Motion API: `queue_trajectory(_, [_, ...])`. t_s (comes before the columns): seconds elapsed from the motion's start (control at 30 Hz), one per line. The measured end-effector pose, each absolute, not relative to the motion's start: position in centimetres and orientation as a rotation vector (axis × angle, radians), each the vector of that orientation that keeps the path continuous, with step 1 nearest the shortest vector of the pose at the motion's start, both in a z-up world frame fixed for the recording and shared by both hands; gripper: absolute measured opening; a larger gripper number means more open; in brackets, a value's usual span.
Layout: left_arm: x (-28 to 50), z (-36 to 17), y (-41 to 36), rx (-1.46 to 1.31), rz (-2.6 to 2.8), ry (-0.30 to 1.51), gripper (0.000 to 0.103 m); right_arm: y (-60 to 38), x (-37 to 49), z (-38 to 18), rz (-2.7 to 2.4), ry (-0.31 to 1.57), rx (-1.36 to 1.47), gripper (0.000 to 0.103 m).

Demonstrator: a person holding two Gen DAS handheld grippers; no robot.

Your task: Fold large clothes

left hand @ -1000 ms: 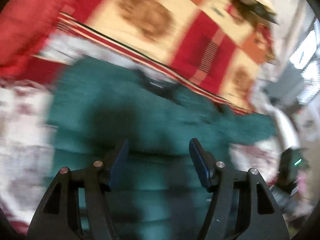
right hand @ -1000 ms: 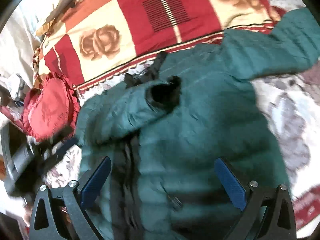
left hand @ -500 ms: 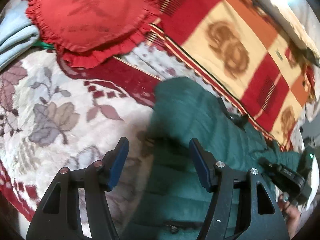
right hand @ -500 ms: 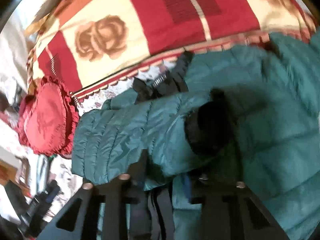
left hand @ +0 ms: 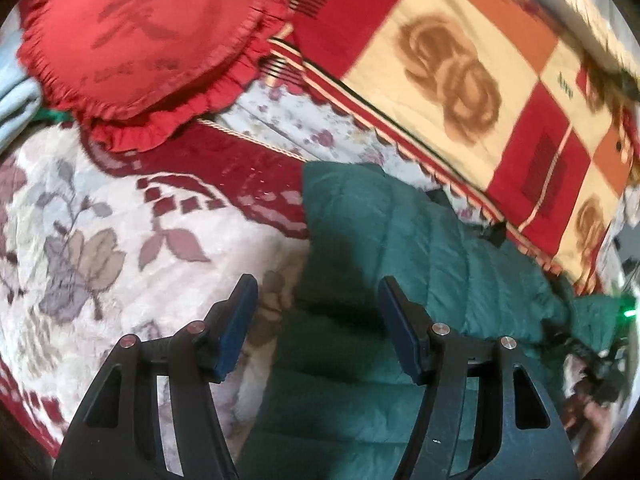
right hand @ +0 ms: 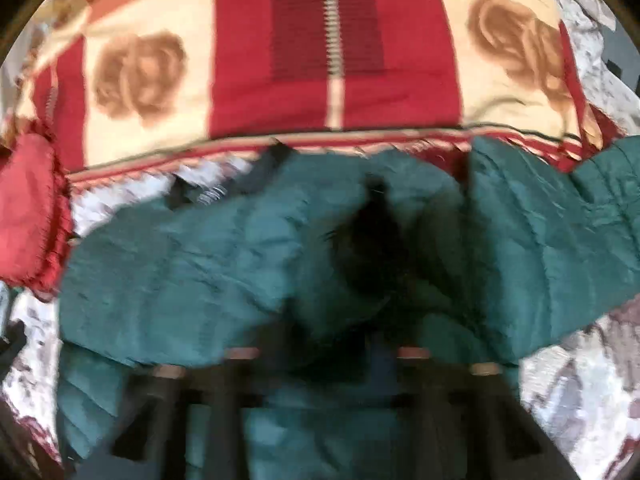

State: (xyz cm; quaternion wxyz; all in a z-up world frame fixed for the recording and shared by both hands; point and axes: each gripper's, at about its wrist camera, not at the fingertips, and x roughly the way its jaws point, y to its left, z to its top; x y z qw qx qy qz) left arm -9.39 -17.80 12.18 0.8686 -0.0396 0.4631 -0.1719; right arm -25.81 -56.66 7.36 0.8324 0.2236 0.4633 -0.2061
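A dark green quilted puffer jacket (left hand: pixel 420 264) lies spread on the bed. My left gripper (left hand: pixel 316 328) is open and empty above the jacket's left edge, its blue pads on either side of that edge. In the blurred right wrist view the jacket (right hand: pixel 192 288) has one sleeve folded across its chest, with the black cuff opening (right hand: pixel 372 256) near the middle. My right gripper (right hand: pixel 324 360) looks shut on the lower edge of that folded sleeve; the fingertips are buried in fabric.
A red frilled cushion (left hand: pixel 136 44) lies at the far left, also seen in the right wrist view (right hand: pixel 28 216). A red and cream rose blanket (left hand: pixel 460 80) runs behind the jacket. The floral bedspread (left hand: pixel 100 248) lies to the left. The other sleeve (right hand: pixel 580 216) stretches right.
My right gripper went from wide open to closed on the folded sleeve and moved up over the jacket. My left gripper swung left to the jacket's edge, then held there, still open.
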Motion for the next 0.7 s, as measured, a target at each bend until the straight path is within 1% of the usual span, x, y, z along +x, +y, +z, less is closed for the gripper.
queue_trajectory(0.17, [-8.6, 11.5, -20.4, -0.005, -0.354, 0.96, 0.063, -56.6, -28.6, 10.4, -0.435, 0.893, 0.5, 0.055])
queue_trajectory(0.3, [-7.6, 10.6, -22.4, 0.03, -0.346, 0.973, 0.063, -54.1, -25.8, 11.7, -0.327, 0.888, 0.432, 0.055])
queue_trajectory(0.5, [-6.7, 7.8, -24.3, 0.101, -0.314, 1.005, 0.063, -53.5, -21.5, 7.3, -0.335, 0.983, 0.373, 0.053])
queue_trajectory(0.57, [-6.6, 7.3, -24.5, 0.107, -0.314, 1.001, 0.066, -54.4, -20.9, 5.2, -0.36, 1.017, 0.383, 0.053])
queue_trajectory(0.63, [-6.6, 6.9, -24.7, 0.118, -0.312, 0.988, 0.073, -55.2, -20.4, 3.4, -0.364, 1.051, 0.405, 0.053])
queue_trajectory(0.7, [-6.4, 6.6, -24.7, 0.114, -0.312, 0.988, 0.074, -55.3, -20.2, 3.0, -0.37, 1.057, 0.395, 0.053])
